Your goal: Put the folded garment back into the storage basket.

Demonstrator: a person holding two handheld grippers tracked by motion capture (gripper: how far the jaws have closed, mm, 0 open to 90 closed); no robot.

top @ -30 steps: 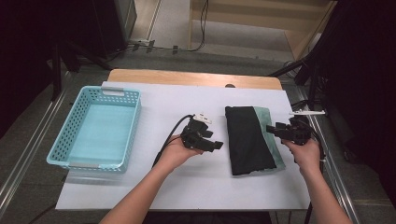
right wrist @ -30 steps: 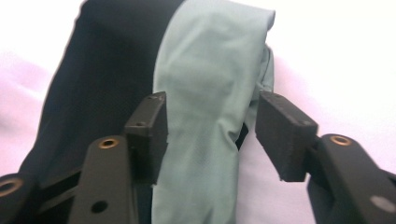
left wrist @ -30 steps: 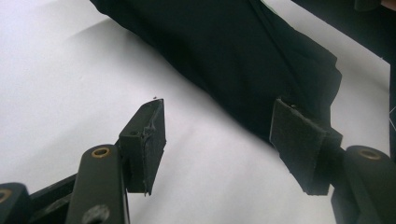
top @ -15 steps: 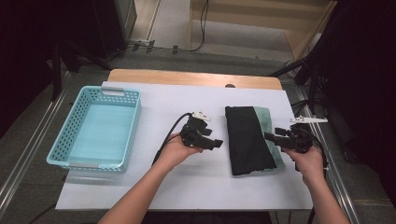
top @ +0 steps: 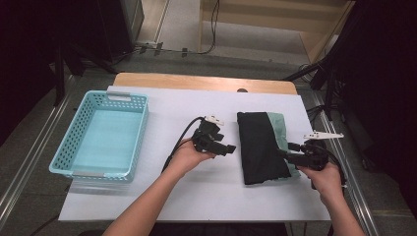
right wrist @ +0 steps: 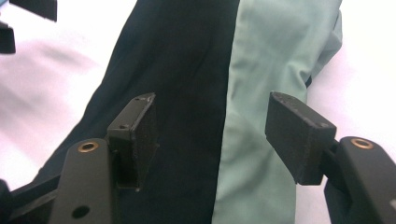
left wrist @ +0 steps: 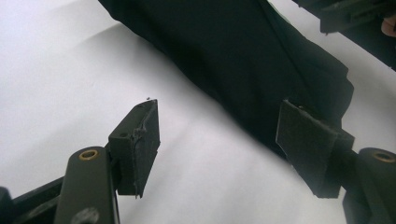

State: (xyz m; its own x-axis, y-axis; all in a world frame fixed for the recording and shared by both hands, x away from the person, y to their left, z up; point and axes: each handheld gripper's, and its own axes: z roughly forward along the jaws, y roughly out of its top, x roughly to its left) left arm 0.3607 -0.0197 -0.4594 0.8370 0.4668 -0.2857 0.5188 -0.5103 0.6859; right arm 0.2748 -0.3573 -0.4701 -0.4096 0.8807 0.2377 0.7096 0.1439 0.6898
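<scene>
Folded black-and-mint fabric garment [top: 263, 146] lies flat on the white counter [top: 196, 196], right of centre; I start from the left. At far left stands an empty turquoise plastic basket w/ perforated walls [top: 101, 137], well apart from the cloth. Next, the left tool [top: 229, 149] hovers just beside the garment's left edge, its jaws spread wide w/ nothing between; in the left gripper view one pad [left wrist: 310, 147] stands over the black edge. At the right, the right tool [top: 284, 153] is also wide open, above the mint strip near the right edge. I judge the cloth light, soft and floppy, not fragile; it will sag and unfold if lifted at one point only. Better pinch both side edges through all layers, approx. at mid length.
</scene>
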